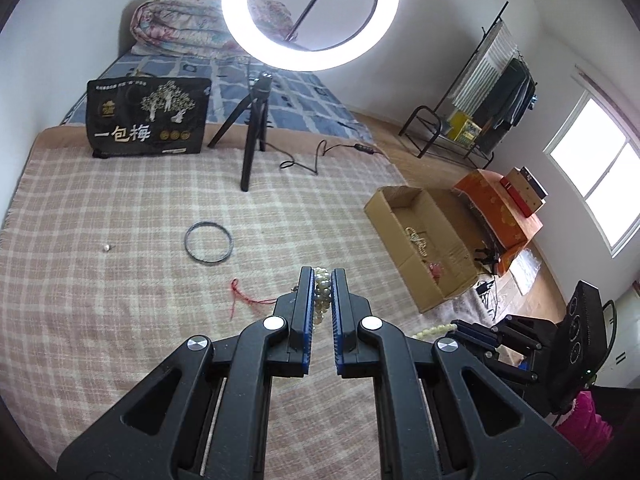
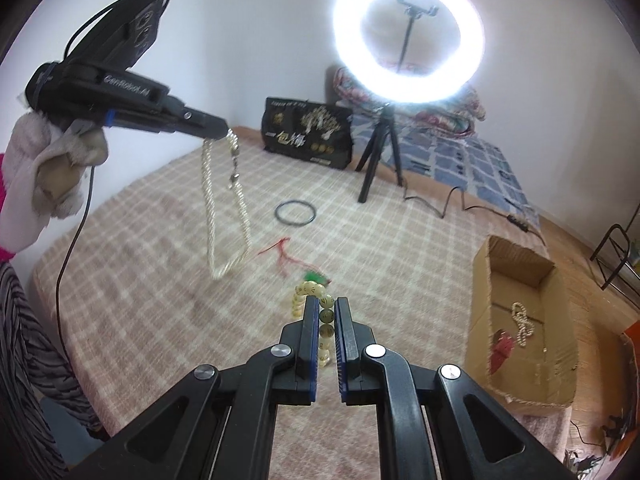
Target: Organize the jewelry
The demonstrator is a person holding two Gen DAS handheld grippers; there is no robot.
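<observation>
Two strands are in hand at once: a pearl necklace [image 2: 228,204] hangs in a long loop from the left gripper [image 1: 322,276], whose jaws are pinched narrow on the beads, and a bead bracelet [image 2: 320,312] of pale yellow-green marked beads sits clamped between the nearly closed jaws of the right gripper [image 2: 328,304]. Both hang above the bed [image 1: 120,240], beside the open box [image 2: 520,320], which already holds another pearl strand [image 2: 522,320] and something red. The step in hand looks like carrying each piece over the box; doing it well probably means moving slowly so the dangling loop does not swing, lowering the strand inside the walls before easing the jaws apart, and releasing one piece at a time to avoid tangles. Pearls are smooth, round and slippery, so the grip should stay firm. On the woven plaid blanket lie a thin dark bangle [image 1: 208,243], a limp red cord [image 1: 244,300] and a tiny pale bead [image 1: 107,247]. Behind stand a ring light [image 1: 310,16] on a tripod [image 1: 252,132] and a glossy black bag [image 1: 148,116].
</observation>
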